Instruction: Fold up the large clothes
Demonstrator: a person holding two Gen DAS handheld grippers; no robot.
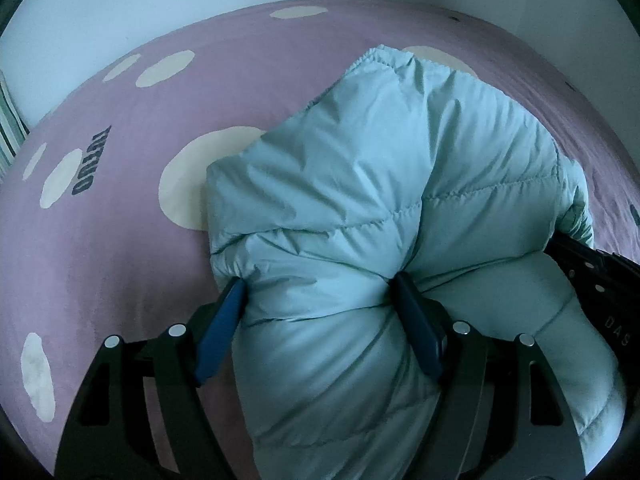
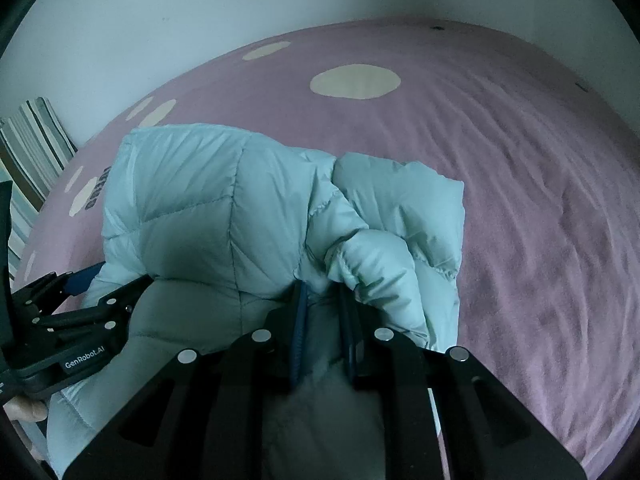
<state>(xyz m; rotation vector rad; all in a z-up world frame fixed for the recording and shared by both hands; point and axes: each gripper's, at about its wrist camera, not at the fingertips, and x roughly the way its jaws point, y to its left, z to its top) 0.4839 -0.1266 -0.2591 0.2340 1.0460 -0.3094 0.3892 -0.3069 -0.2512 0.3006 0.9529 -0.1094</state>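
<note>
A pale blue puffer jacket (image 1: 360,184) lies bunched on a pink bedspread (image 1: 120,248) with cream spots, its near edge gathered up toward both grippers.

The left gripper (image 1: 320,292) holds a thick roll of the jacket. Its blue pads (image 1: 418,328) stand wide apart and press into the padding on either side, the fabric bulging between and around them. The jacket's far end, with a gathered hem, reaches toward the far part of the bed.

The right gripper (image 2: 324,300) pinches a thinner fold of the jacket (image 2: 224,200). Its jaws are narrow, with only a slim strip of cloth between the pads (image 2: 298,332). Just right of them an elastic cuff (image 2: 352,272) of a sleeve curls over, and a quilted flap lies beyond it on the bedspread (image 2: 520,240).

In the right wrist view the left gripper (image 2: 86,280) shows at the near left, dug into the jacket's left edge. Part of a hand (image 2: 24,410) shows at the lower left edge. A striped cushion (image 2: 36,140) leans at the far left by the wall (image 2: 200,8).
</note>
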